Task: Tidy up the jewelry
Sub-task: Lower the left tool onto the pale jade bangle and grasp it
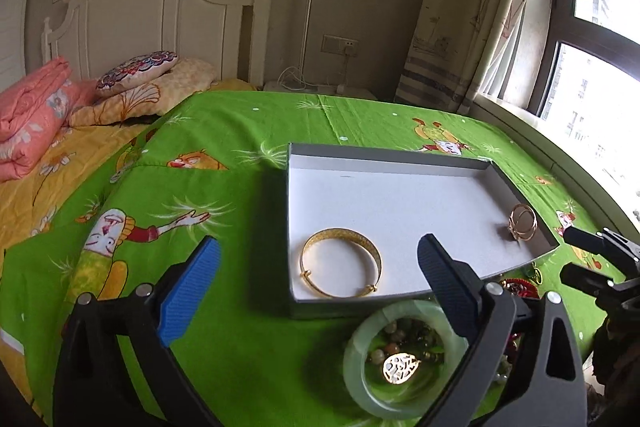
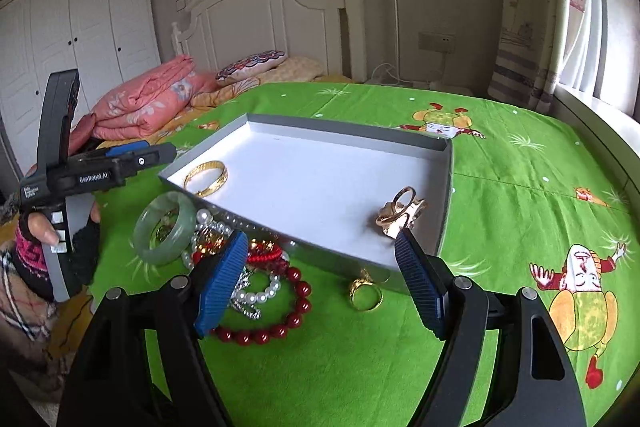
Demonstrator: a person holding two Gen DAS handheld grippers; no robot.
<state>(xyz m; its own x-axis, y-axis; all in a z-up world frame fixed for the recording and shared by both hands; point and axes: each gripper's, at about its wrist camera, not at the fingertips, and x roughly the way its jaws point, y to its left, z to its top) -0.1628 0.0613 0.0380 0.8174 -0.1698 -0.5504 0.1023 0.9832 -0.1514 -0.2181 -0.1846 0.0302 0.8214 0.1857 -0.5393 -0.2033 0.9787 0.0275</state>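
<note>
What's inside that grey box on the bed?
Inside the grey box: a gold bangle and a rose-gold ring on white lining. The right gripper's fingers hide a bit of the front edge.

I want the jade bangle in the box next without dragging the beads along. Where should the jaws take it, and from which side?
Probably from above, on the jade bangle's left arc, the one away from the pearl strand. It lies nearly flat on the green sheet, so one jaw can drop inside the ring and one outside, pinching the band across its thickness. A gold pendant lies inside the ring; keep clear of it.
</note>
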